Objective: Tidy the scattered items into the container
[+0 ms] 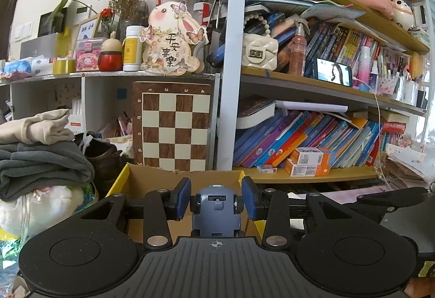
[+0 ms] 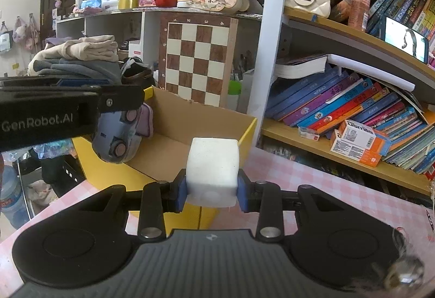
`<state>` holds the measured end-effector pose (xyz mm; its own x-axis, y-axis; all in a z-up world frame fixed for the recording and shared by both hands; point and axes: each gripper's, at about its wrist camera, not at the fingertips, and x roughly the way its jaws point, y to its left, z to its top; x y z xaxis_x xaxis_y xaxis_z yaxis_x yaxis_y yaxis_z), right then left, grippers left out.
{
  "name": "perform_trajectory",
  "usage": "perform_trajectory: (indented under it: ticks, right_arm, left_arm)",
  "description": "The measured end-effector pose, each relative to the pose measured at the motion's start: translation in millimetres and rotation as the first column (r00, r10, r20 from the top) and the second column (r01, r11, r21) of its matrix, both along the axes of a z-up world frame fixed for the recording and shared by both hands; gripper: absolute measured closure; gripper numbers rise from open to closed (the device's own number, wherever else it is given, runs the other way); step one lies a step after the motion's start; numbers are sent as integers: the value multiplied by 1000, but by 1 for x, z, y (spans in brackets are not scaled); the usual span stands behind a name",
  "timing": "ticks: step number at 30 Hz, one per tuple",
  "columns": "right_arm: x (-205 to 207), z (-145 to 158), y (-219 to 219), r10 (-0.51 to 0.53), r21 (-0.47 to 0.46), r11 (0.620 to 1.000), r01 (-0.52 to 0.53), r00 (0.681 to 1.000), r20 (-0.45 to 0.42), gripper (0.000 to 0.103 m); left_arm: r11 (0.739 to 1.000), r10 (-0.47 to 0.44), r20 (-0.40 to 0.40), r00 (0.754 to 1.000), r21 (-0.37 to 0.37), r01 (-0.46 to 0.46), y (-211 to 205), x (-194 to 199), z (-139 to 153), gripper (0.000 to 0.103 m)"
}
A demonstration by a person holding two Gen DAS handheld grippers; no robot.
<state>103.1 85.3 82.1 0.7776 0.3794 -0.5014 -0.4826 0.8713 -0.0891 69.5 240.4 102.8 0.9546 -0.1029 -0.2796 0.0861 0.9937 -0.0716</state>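
**Two grippers, each carrying an item, at the cardboard box**

Left wrist view: the left gripper (image 1: 216,201) is clamped on a small blue-grey toy car (image 1: 216,212), its blue pads pressing against the car's wheels on either side. The car is held above the open cardboard box (image 1: 152,175), whose yellow-edged flaps show to both sides of the gripper. Behind the box a chessboard (image 1: 174,126) leans upright against a white shelf unit; folded clothes (image 1: 40,151) are piled to the left, and a bookshelf (image 1: 312,175) crowded with books stands to the right.

Right wrist view: the right gripper (image 2: 211,193) is closed on a white foam cube (image 2: 212,171), gripped at its lower sides. The cube sits just in front of the box's near corner, over the yellow wall (image 2: 190,213), with the pink checked table (image 2: 299,170) to the right. The left gripper enters from the left edge, holding the toy car over the box's left side.
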Motion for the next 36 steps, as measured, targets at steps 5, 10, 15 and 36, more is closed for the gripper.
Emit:
perform_trajectory:
  ticks: [5, 10, 15, 36]
  right_arm:
    - [4, 1, 7, 11, -4, 1000, -11, 1000, 2, 69]
    - [7, 3, 12, 20, -8, 1000, -20, 1000, 8, 69]
    - [9, 4, 16, 21, -13, 1000, -21, 1000, 3, 69]
    - [33, 0, 41, 68, -68, 995, -70, 997, -29, 69]
  left_arm:
    - [1000, 9, 2, 1000, 1, -9, 5, 3, 1, 64]
    - [1000, 28, 4, 1000, -13, -28, 10, 5, 2, 64]
    - [999, 32, 6, 999, -13, -32, 13, 6, 3, 64]
    - [999, 40, -27, 999, -8, -40, 25, 33, 0, 64]
